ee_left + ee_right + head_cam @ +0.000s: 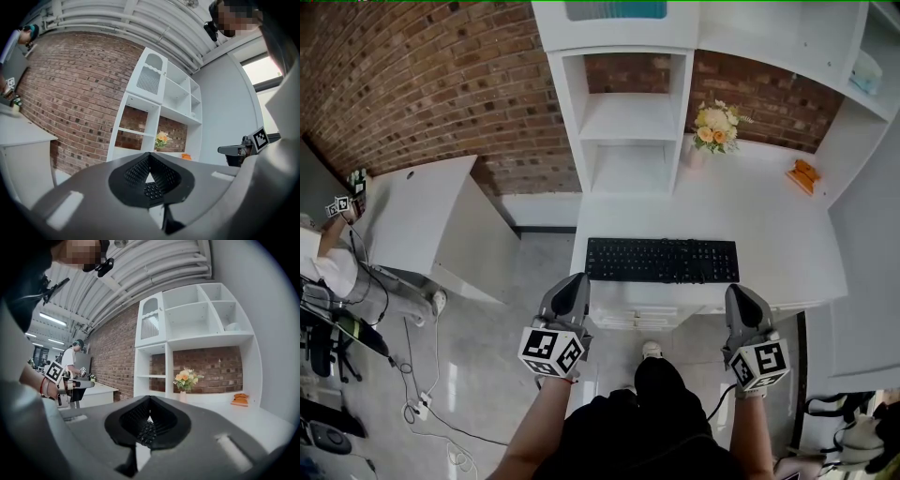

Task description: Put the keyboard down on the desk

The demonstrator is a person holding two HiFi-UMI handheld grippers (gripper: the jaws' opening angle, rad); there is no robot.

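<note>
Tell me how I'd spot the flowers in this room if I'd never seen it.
Find the white desk against the red brick wall. At its back, right of the tall white shelf tower, stands a small pale vase of yellow and peach flowers. It alone has blooms: the black keyboard lies flat in front, the small orange object sits low farther right.

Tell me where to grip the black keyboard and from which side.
Probably by its two short ends, coming from the front: the keyboard lies flat, long and thin, parallel to the near edge of the desk, with nothing against either end.
</note>
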